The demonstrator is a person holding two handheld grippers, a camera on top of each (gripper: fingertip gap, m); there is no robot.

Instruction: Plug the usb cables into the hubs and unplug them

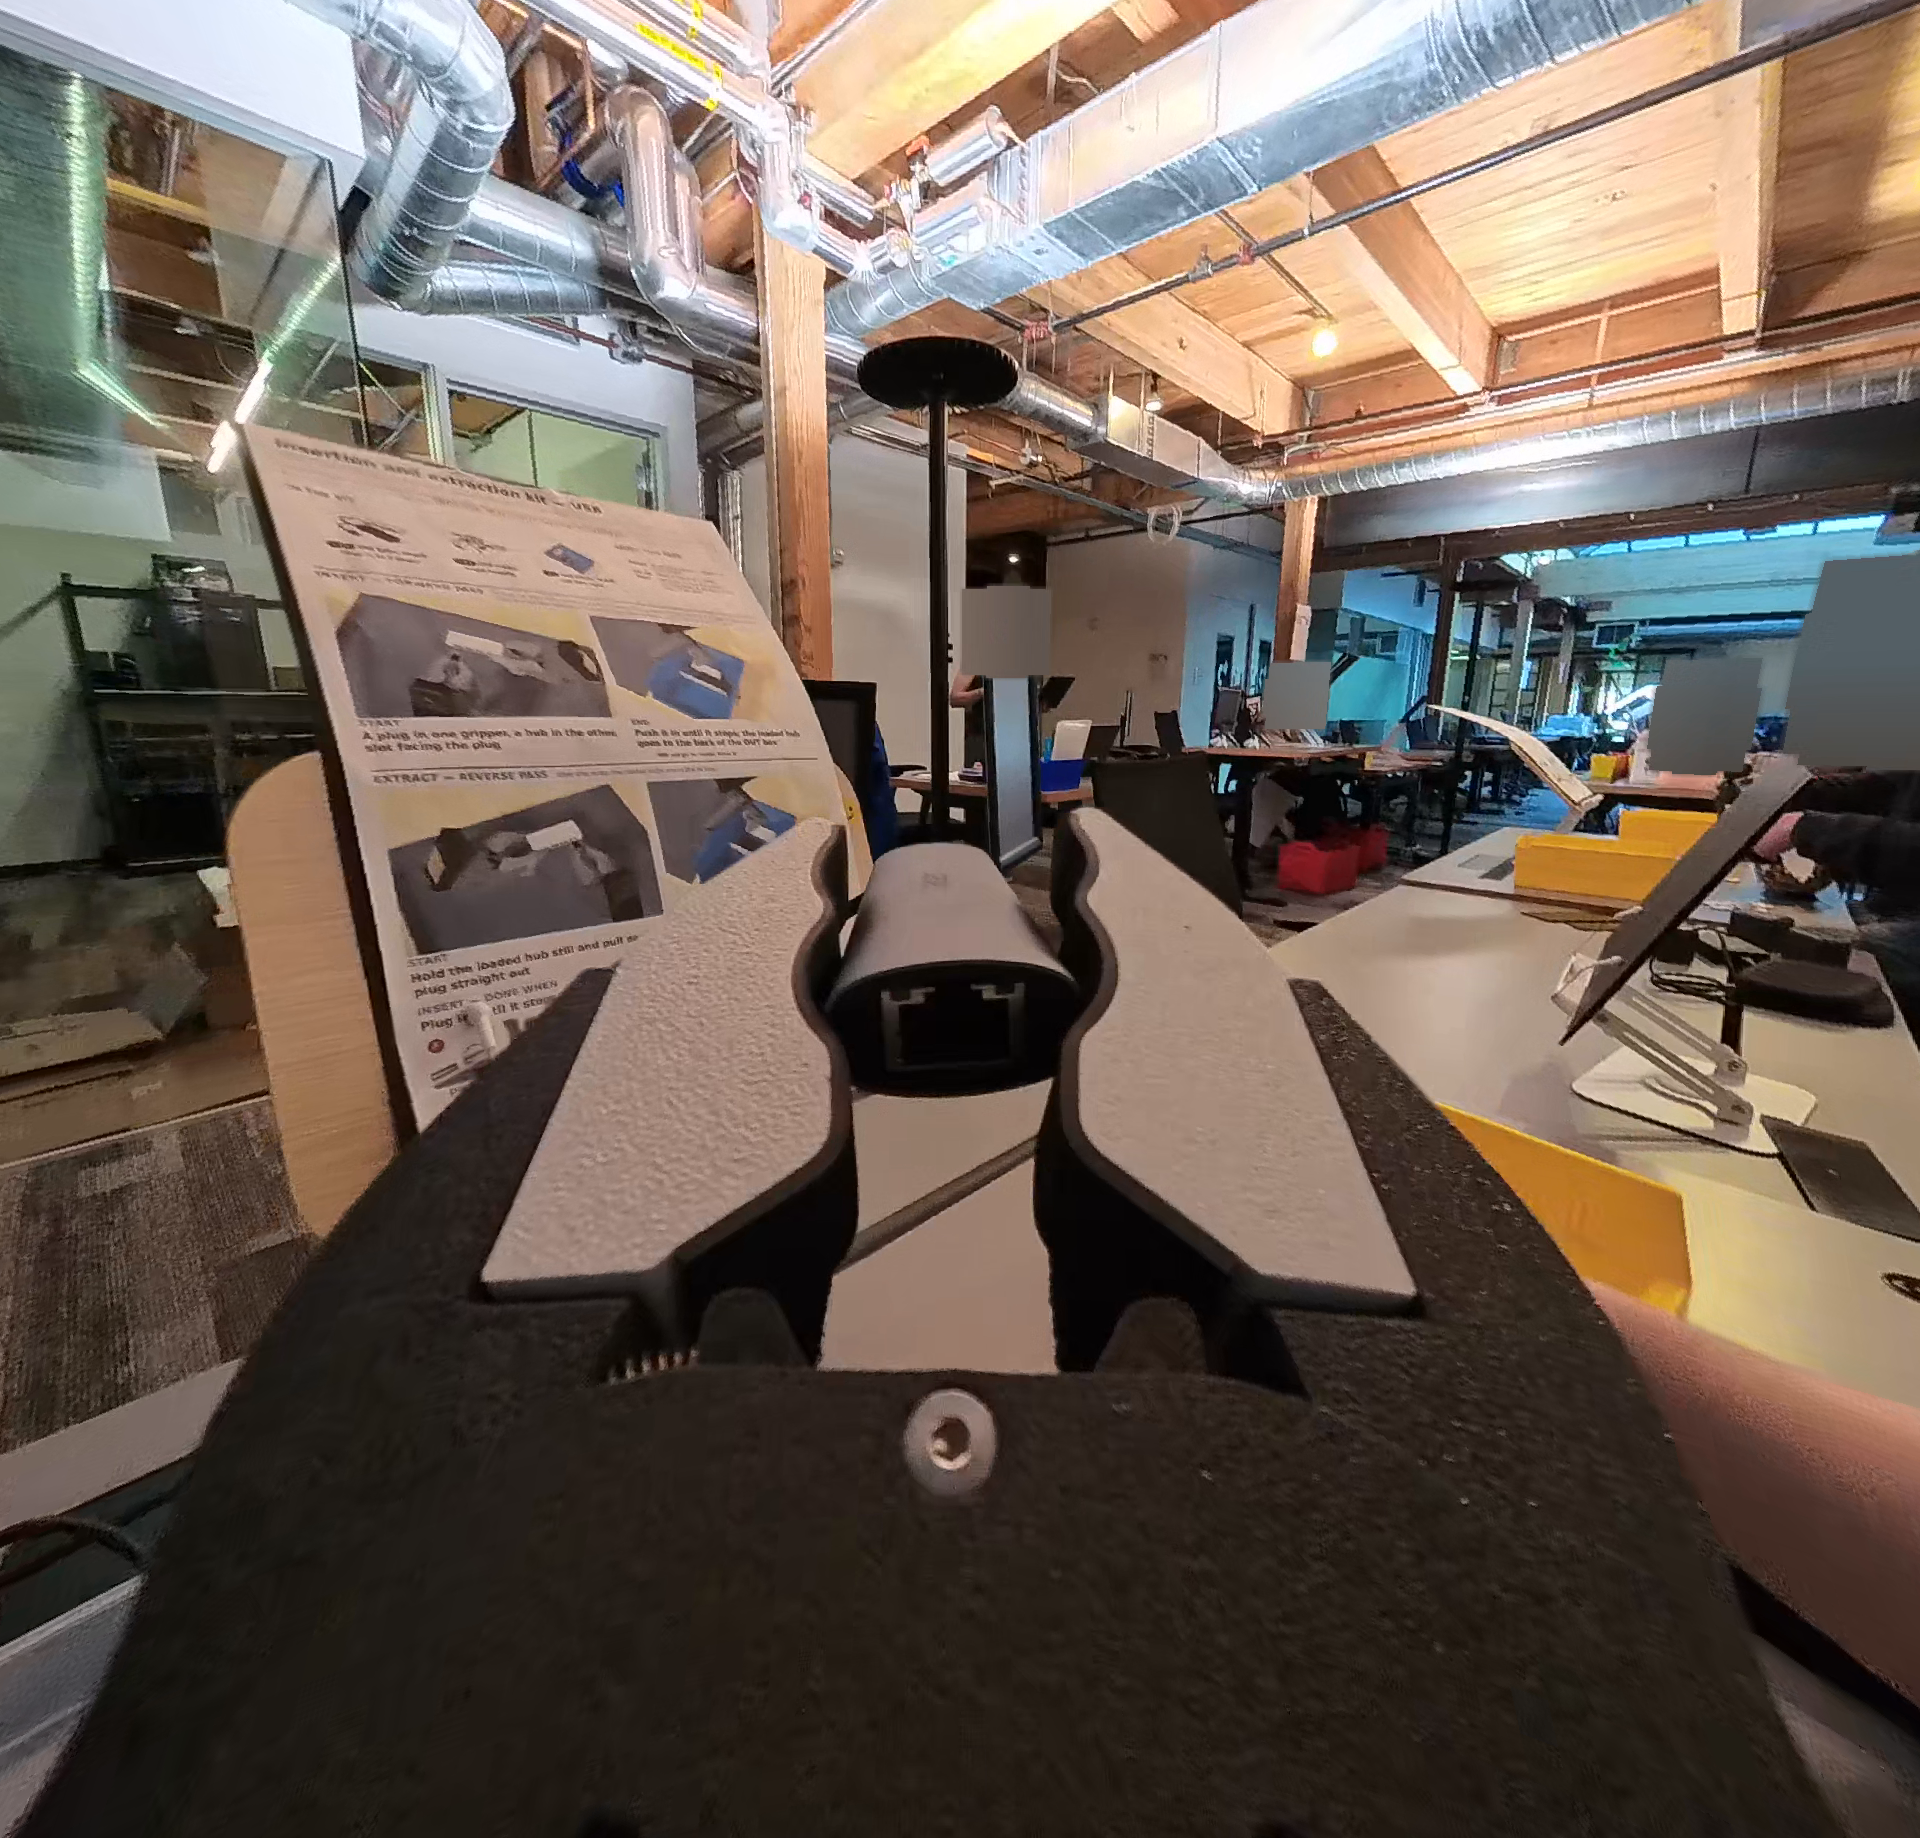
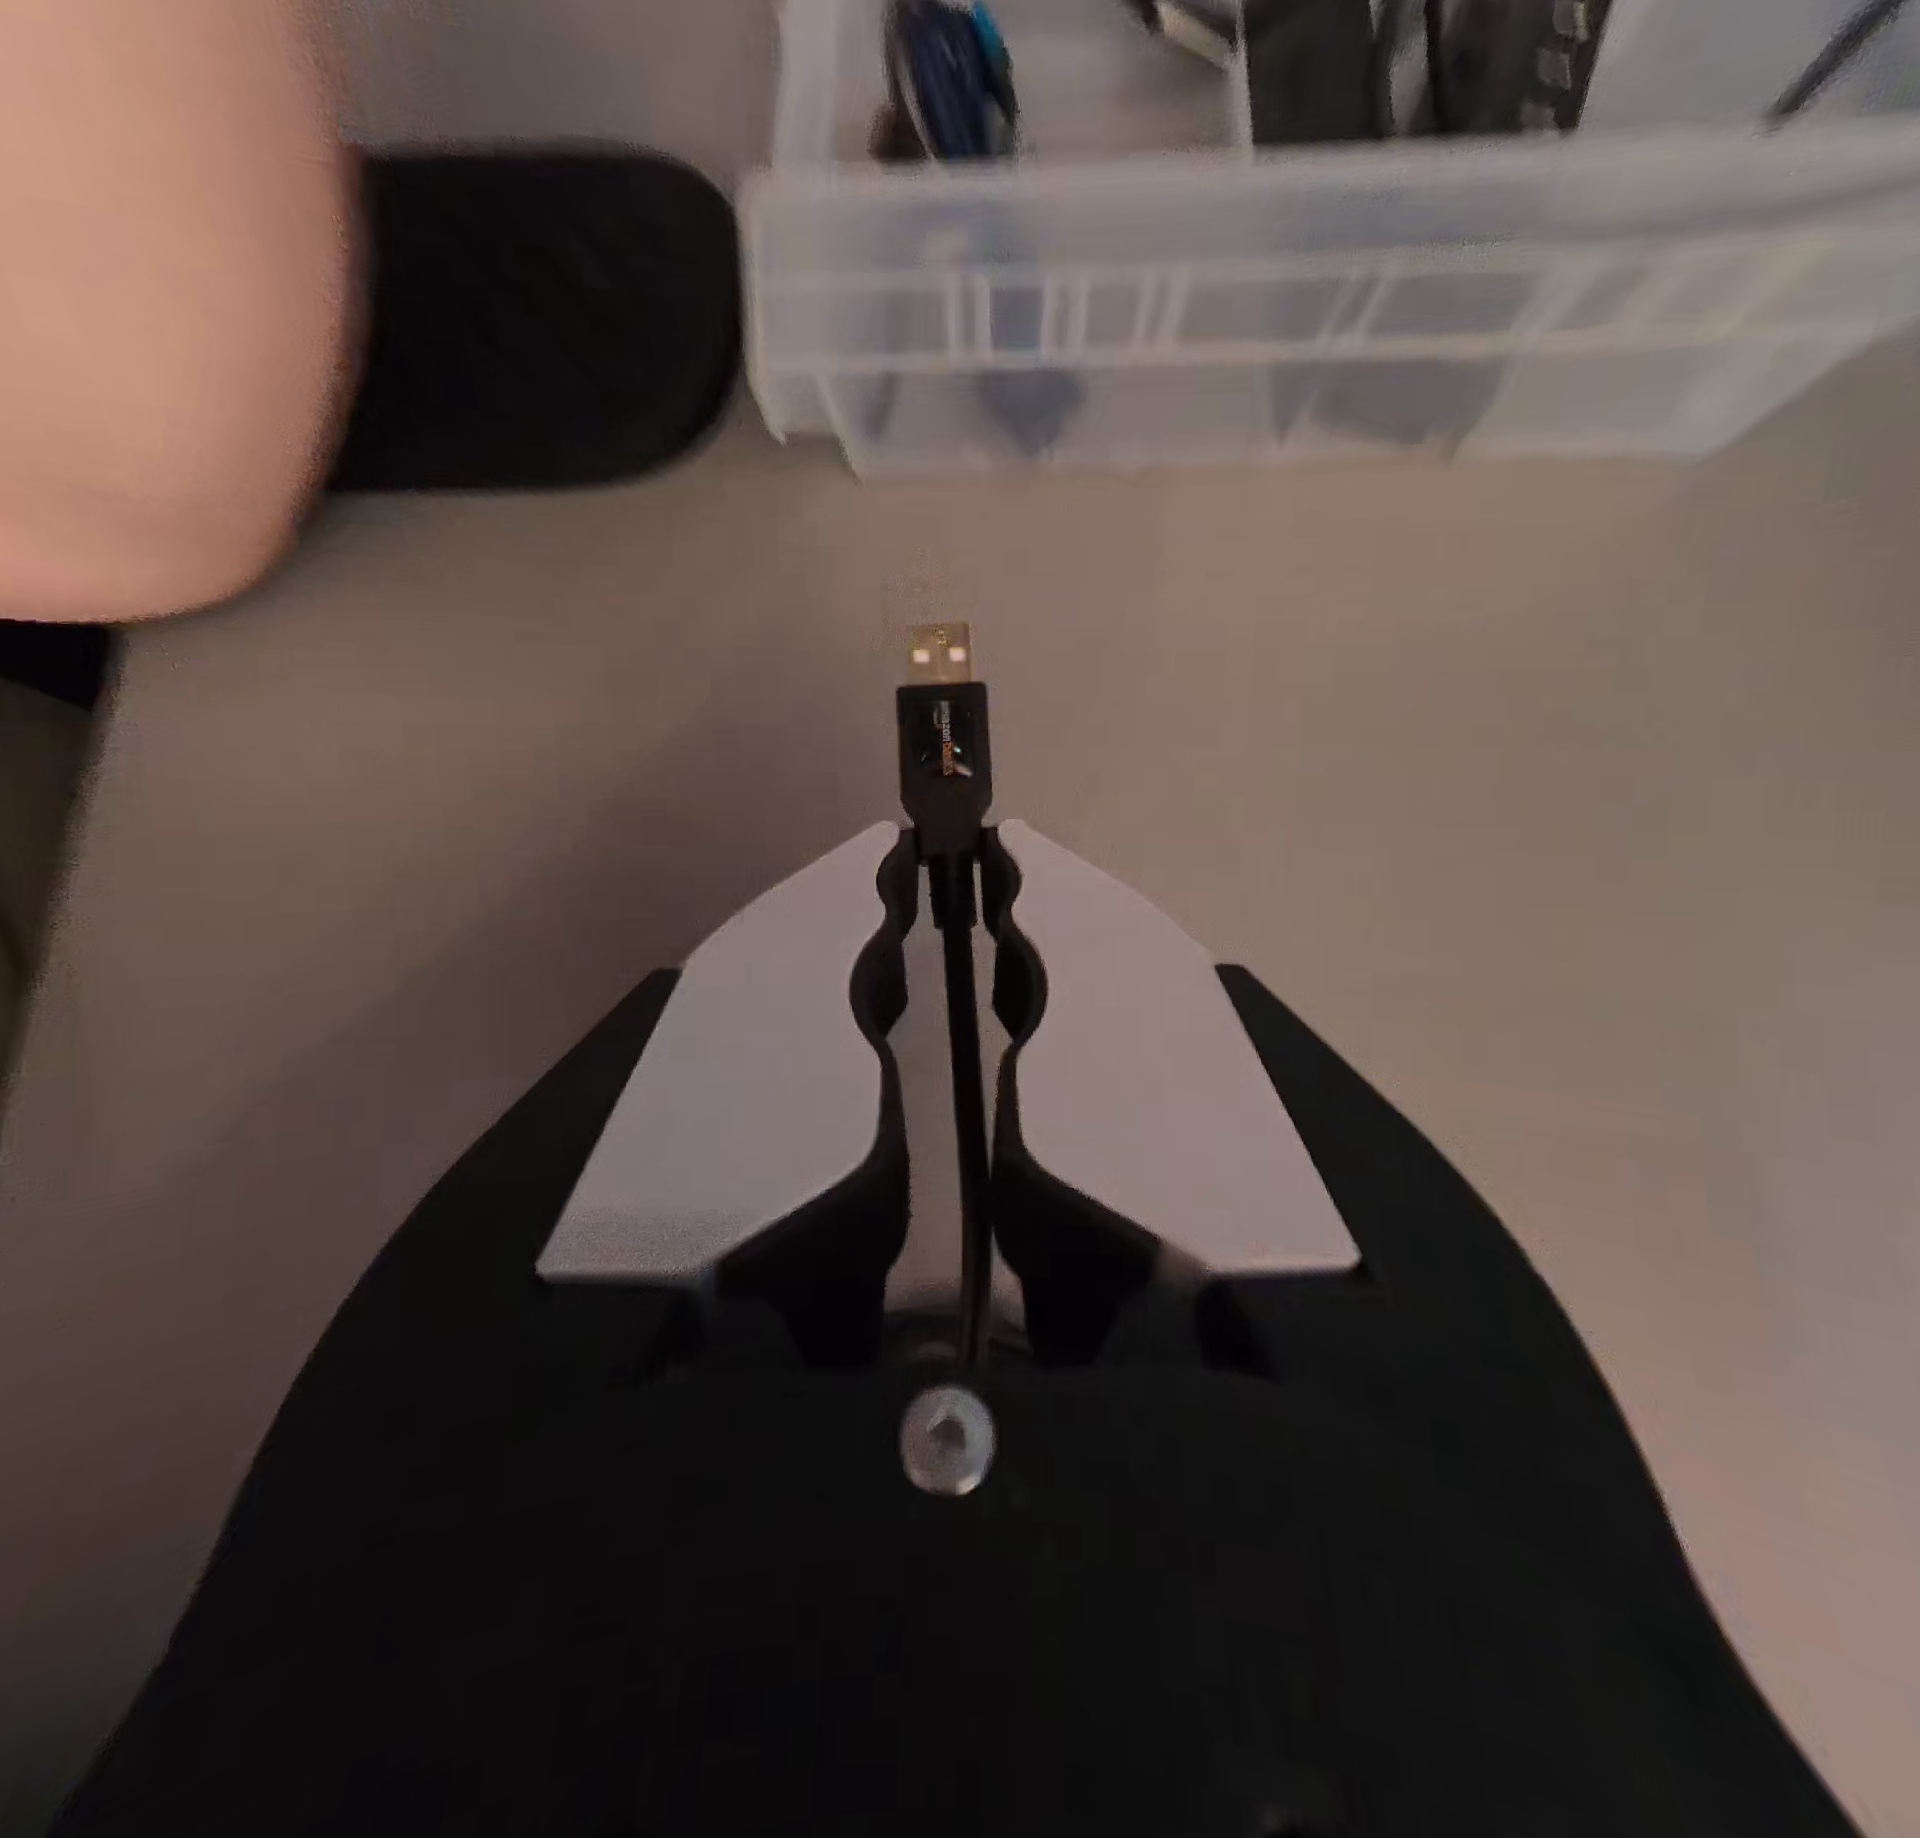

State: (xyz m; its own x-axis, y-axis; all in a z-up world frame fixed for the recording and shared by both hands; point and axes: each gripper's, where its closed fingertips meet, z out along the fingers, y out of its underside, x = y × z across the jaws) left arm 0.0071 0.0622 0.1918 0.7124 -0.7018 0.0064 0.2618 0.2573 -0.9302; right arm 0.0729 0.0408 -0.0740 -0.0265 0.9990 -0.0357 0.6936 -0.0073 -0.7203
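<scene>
In the left wrist view my left gripper [image 1: 951, 853] is shut on a dark grey hub [image 1: 951, 967] and holds it up in the air, tilted upward. The hub's near end shows a square network-type port facing the camera. In the right wrist view my right gripper [image 2: 948, 830] is shut on the black USB cable plug [image 2: 943, 739]. Its gold metal tip sticks out past the fingertips over the pale table [image 2: 1455, 749]. The cable runs back between the fingers. The hub and plug are apart, and neither gripper shows in the other's view.
A clear plastic bin [image 2: 1299, 313] with cables and hubs lies beyond the plug. A black pad [image 2: 540, 313] and a blurred arm [image 2: 156, 261] are at the left. An instruction sheet [image 1: 540, 749] stands left of the hub; yellow bins [image 1: 1590, 1206] and a tablet stand [image 1: 1683, 957] are at the right. There is about 25 cm between the tips of the two grippers.
</scene>
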